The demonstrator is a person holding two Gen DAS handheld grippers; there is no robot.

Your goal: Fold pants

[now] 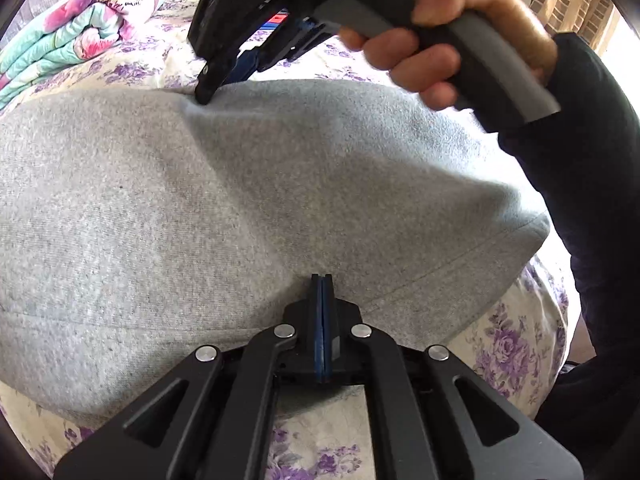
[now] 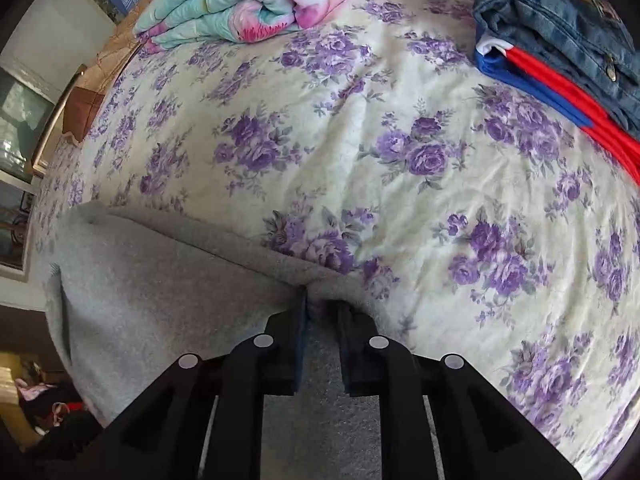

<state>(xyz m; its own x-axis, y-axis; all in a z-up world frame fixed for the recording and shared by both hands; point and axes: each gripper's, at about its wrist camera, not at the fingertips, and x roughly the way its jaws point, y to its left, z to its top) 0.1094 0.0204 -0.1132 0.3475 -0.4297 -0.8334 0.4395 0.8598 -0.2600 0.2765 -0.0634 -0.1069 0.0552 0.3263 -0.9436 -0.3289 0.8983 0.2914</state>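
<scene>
Both claws at grey pants (image 1: 200, 208) edges: left claw (image 1: 322, 280) clamped, right claw (image 2: 322, 300) half-closed pinching.

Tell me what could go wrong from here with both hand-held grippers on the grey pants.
1. The right hand-held gripper pinches only a small bunch at the edge of the grey pants, so the cloth may slip out when lifted.
2. The left hand-held gripper also bites right at the edge; uneven pulling could skew the fold.
3. The flowered bedsheet is soft and wrinkled, so dragging may bunch it.

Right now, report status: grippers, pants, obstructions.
Left gripper shut on gray pants. Right gripper pinching far edge. Folded clothes well off.
</scene>
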